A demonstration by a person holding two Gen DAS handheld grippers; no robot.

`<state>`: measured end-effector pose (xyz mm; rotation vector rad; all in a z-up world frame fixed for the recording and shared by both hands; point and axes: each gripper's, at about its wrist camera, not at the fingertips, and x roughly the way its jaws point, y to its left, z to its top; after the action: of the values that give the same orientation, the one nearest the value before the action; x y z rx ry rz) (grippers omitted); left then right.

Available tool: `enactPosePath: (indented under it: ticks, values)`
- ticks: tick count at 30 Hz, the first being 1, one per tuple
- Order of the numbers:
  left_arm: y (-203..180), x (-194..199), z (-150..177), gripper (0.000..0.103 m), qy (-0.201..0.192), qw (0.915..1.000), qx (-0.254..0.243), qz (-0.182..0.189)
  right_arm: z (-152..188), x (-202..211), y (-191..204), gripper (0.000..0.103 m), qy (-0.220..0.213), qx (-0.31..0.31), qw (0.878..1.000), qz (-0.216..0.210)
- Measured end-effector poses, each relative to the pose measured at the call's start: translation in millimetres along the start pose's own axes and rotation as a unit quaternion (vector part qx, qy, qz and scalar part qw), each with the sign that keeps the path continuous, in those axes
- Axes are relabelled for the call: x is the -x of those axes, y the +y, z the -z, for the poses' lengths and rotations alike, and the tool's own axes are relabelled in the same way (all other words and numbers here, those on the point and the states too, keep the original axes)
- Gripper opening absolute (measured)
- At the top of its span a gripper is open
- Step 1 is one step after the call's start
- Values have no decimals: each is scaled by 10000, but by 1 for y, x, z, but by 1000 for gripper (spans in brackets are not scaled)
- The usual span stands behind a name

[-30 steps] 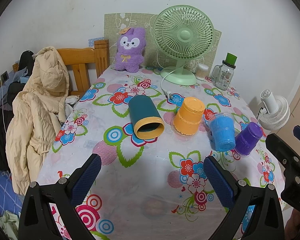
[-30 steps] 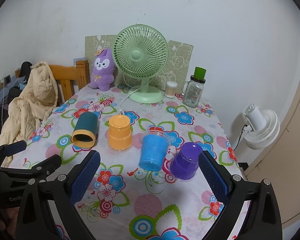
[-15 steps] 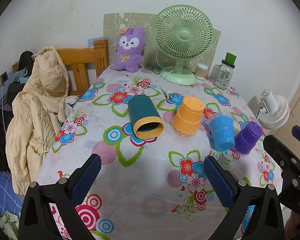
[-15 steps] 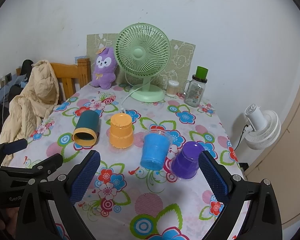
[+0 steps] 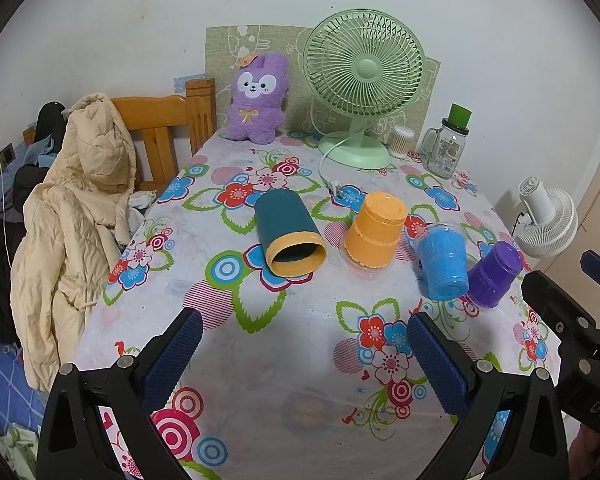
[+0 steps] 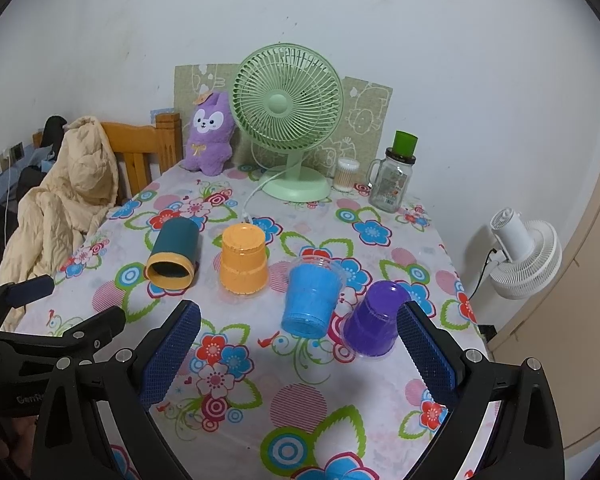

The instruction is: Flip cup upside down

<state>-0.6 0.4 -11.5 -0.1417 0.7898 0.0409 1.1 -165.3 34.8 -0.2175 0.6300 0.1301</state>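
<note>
Several cups sit on the flowered tablecloth (image 5: 300, 320). A dark teal cup with a yellow rim (image 5: 290, 238) (image 6: 173, 254) lies on its side, mouth toward me. An orange cup (image 5: 374, 230) (image 6: 243, 258) and a purple cup (image 5: 494, 274) (image 6: 374, 322) stand upside down. A blue cup (image 5: 442, 262) (image 6: 312, 298) stands with its wider end up. My left gripper (image 5: 300, 356) is open and empty at the near table edge. My right gripper (image 6: 298, 350) is open and empty, just short of the blue and purple cups.
A green desk fan (image 5: 362, 84), a purple plush toy (image 5: 258, 98), a cotton swab jar (image 5: 402, 142) and a glass mug jar (image 5: 446, 146) stand at the table's back. A wooden chair with a beige coat (image 5: 72, 208) is at the left. A white fan (image 5: 546, 218) stands on the right floor.
The right wrist view has shifted slightly, with the cups sitting a little lower and nearer in frame. Both grippers stay open. No cup has moved.
</note>
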Motion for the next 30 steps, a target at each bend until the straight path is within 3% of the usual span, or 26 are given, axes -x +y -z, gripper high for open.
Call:
enactPosePath:
  ticks: [30]
  values:
    - [-1,2,1,103,15,10000,-8,-10,-1,-1,1,100,37,-12,10000,2]
